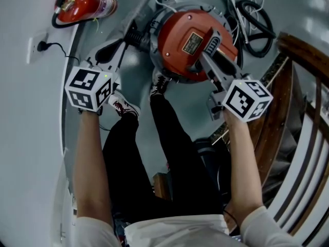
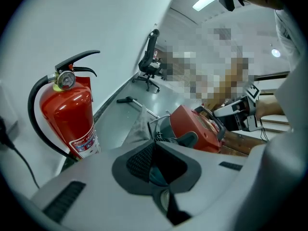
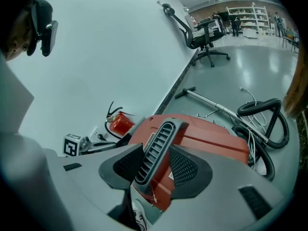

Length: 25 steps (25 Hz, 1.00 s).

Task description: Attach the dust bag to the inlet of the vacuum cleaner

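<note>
Step in hand, my read: setup, bag not on the inlet yet.

- Left gripper (image 2: 155, 150): jaws closed together. A grey sheet (image 2: 137, 126) sticks up just past its tips, on the near side of the vacuum (image 2: 197, 126). I take that for the bag. Can't tell if your tips nip its edge or it only stands behind them.
- Right gripper (image 3: 156, 162): jaws spread wide, one each side of the ribbed grey handle (image 3: 159, 138) on top of the vacuum. The pads look not to press it, so that's a loose straddle, no grip.
- The vacuum sits on the floor (image 1: 193, 104) right ahead of your feet, red top on. No view shows the inlet plainly.
- Farther off: extinguisher (image 1: 82, 4) upright at the floor's edge by the wall (image 3: 96, 57). Hose (image 3: 264, 119) coiled beyond the vacuum, on your right. Chair (image 3: 204, 35) far down the same floor edge.

Next move, as I judge it:
- Either close your right jaws on the handle to steady or lift the top, or clear off it. Half on does nothing.
- Expose the inlet first. Then bring the bag's opening square to it with the left and push on.
- Thin sheet, closed tips: expect it to flop or slip. Check the hold before moving.
</note>
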Each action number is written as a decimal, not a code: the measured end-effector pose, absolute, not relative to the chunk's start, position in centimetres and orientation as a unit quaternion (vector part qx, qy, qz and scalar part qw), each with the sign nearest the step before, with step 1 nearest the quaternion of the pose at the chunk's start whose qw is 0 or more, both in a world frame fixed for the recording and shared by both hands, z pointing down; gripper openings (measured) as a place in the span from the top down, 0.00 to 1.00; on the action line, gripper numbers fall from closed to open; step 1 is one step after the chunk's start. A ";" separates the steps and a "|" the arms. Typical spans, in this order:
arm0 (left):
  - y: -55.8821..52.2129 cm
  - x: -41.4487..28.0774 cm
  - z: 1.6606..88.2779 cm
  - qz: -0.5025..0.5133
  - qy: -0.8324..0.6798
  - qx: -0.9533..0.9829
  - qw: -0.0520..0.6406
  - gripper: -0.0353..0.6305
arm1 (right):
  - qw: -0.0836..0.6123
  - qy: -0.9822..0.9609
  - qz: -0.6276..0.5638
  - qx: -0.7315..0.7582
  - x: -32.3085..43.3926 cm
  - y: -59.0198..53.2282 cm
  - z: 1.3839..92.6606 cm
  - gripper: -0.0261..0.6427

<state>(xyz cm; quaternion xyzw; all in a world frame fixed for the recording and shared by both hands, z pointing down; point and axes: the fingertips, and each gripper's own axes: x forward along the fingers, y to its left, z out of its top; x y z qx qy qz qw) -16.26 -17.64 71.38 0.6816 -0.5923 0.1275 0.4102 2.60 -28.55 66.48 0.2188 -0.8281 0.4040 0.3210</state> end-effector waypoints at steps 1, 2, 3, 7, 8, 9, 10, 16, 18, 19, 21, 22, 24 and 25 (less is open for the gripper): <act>-17.7 -16.2 71.4 0.131 -0.591 0.683 0.409 0.94 | 0.321 -0.829 0.403 0.219 2.5 -28.6 66.4 0.71; -17.7 -16.1 71.4 0.135 -0.589 0.685 0.407 0.93 | 0.320 -0.829 0.403 0.219 2.5 -28.6 66.4 0.71; -17.7 -16.0 71.3 0.138 -0.588 0.686 0.406 0.93 | 0.318 -0.830 0.403 0.219 2.5 -28.6 66.4 0.71; -17.7 -15.9 71.3 0.145 -0.583 0.690 0.403 0.93 | 0.318 -0.828 0.407 0.218 2.5 -28.5 66.4 0.71; -17.7 -15.8 71.2 0.148 -0.581 0.693 0.401 0.93 | 0.317 -0.827 0.408 0.219 2.5 -28.5 66.4 0.71; -17.7 -15.8 71.2 0.152 -0.579 0.695 0.398 0.93 | 0.317 -0.827 0.409 0.220 2.5 -28.5 66.4 0.71; -17.7 -15.8 71.2 0.156 -0.576 0.698 0.395 0.93 | 0.317 -0.826 0.410 0.221 2.5 -28.5 66.4 0.71; -17.8 -15.7 71.1 0.161 -0.578 0.702 0.382 0.93 | 0.316 -0.828 0.409 0.220 2.5 -28.5 66.4 0.71; -17.8 -15.8 71.0 0.156 -0.579 0.705 0.379 0.93 | 0.316 -0.827 0.410 0.221 2.4 -28.5 66.4 0.71; -17.9 -15.8 71.0 0.157 -0.578 0.707 0.376 0.93 | 0.316 -0.827 0.410 0.222 2.4 -28.5 66.4 0.71; -17.9 -15.7 71.0 0.166 -0.573 0.712 0.370 0.93 | 0.315 -0.826 0.410 0.225 2.4 -28.5 66.4 0.71; -17.9 -15.5 71.0 0.171 -0.570 0.715 0.367 0.93 | 0.314 -0.826 0.410 0.226 2.4 -28.5 66.4 0.71; -17.9 -15.3 71.1 0.184 -0.563 0.720 0.360 0.93 | 0.313 -0.826 0.410 0.229 2.4 -28.5 66.5 0.71; -17.9 -15.3 71.1 0.190 -0.560 0.723 0.357 0.93 | 0.313 -0.825 0.410 0.229 2.4 -28.5 66.5 0.71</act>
